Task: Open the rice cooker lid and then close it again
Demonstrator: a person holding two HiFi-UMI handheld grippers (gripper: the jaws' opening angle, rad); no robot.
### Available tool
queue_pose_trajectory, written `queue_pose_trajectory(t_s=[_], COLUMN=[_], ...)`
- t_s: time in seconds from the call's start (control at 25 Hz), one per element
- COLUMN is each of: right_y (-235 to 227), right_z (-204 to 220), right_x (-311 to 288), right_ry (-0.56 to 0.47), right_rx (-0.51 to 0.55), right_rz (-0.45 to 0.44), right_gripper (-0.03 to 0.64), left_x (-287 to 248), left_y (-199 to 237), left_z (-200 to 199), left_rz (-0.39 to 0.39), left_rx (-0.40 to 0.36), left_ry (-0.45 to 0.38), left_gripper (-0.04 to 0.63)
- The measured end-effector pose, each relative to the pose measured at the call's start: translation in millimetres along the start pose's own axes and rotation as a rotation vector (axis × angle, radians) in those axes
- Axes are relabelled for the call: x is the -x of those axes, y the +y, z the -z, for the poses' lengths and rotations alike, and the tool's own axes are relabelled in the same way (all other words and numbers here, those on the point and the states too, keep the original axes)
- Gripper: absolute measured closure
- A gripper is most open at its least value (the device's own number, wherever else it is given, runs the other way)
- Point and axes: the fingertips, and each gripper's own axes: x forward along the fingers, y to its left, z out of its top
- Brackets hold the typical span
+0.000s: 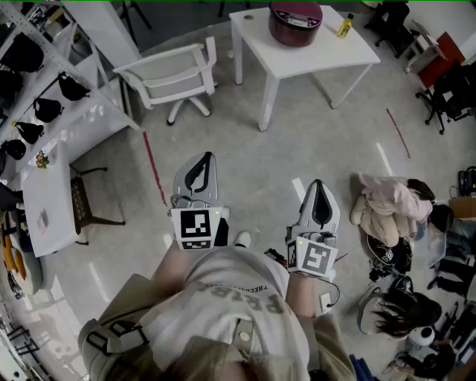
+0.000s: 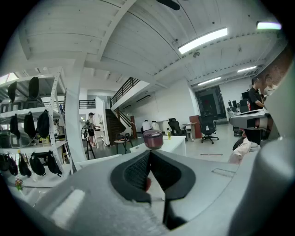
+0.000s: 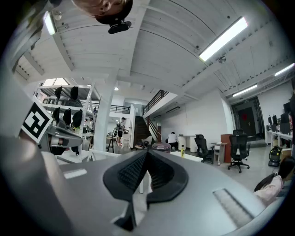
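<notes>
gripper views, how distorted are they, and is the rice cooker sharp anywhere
Left gripper view: strong fisheye, dark round corners, straight lines bow; rice cooker small but fairly sharp, the close foreground soft. Right gripper view: same bowing, ceiling strip light glares. Head view: rice cooker clear, edges curved.

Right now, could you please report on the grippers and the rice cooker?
Left gripper shut, empty; right gripper shut, empty. Round maroon rice cooker, lid down, on white table, well ahead, untouched. White armchair beside table, not in the way.
</notes>
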Motion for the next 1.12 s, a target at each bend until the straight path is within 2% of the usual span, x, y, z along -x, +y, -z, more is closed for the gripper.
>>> queue_pose_trajectory(t_s=[0.68, 0.84, 1.04, 1.08, 1.12], right_y=[-11.6, -16.7, -33.9, -34.6, -34.9], right_z=[3.0, 4.3, 4.9, 3.7, 2.7], right_x=[11.9, 10.5, 8.7, 7.8, 6.3], right_ry=[0.003, 0.011, -0.008, -0.015, -0.022], right_rx=[0.008, -0.034, -0.151, -0.165, -0.176], right_rz=[-0.036, -0.055, -0.045, -0.053, -0.064], right_gripper=[0.617, 0.617, 0.615, 0.614, 0.591], left_x=[13.3, 17.4, 14.6, 12.0, 8.6], left_y=[-19.4, -24.1, -26.2, -26.4, -27.8], left_z=[-0.4, -2.1, -10.5, -12.7, -14.6], left_rz=[-0.035, -0.046, -0.045, -0.037, -0.023], left_rx=[0.010, 0.008, 0.008, 0.013, 0.013], left_ry=[0.006, 0.006, -0.006, -0.009, -0.010], left_gripper=[0.588, 0.588, 0.586, 0.569, 0.501])
